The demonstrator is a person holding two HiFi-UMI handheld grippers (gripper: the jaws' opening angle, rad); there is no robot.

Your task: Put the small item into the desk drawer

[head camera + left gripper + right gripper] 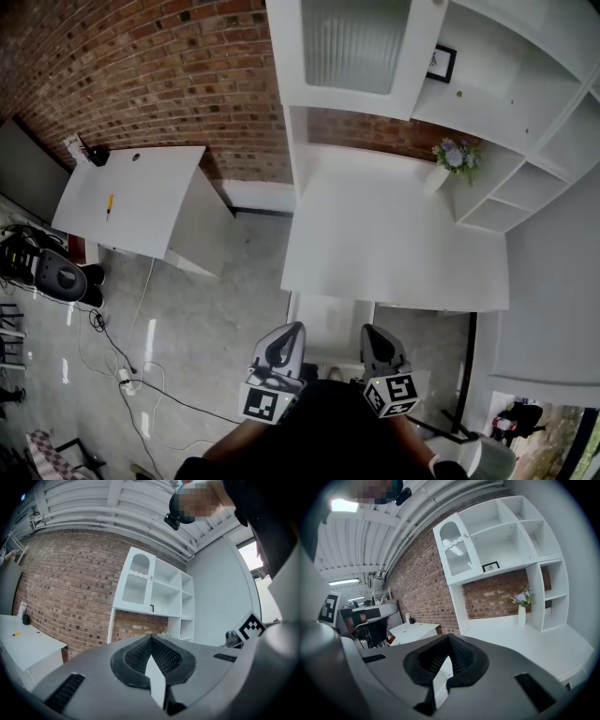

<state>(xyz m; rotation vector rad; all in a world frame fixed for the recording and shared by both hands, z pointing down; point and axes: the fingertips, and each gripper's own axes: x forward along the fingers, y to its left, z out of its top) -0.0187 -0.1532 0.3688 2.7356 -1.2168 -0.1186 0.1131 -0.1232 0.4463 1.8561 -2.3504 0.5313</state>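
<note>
Two tongs sit low against your body in the head view, the left tongs (289,330) and the right tongs (372,330). Both are clenched, with nothing between their jaws. The task's thing is probably the small yellow item (109,203), lying alone on the side surface (150,178) at your far left. It is well apart from the main white surface (394,244) beneath the shelves (525,103). It looks slim, light and stiff, perhaps a pen, so it may roll; a pinch across its middle seems safest. Its exact kind is too small to tell. No drawer shows plainly: a pale panel (330,319) under the main surface's front edge may be one.
</note>
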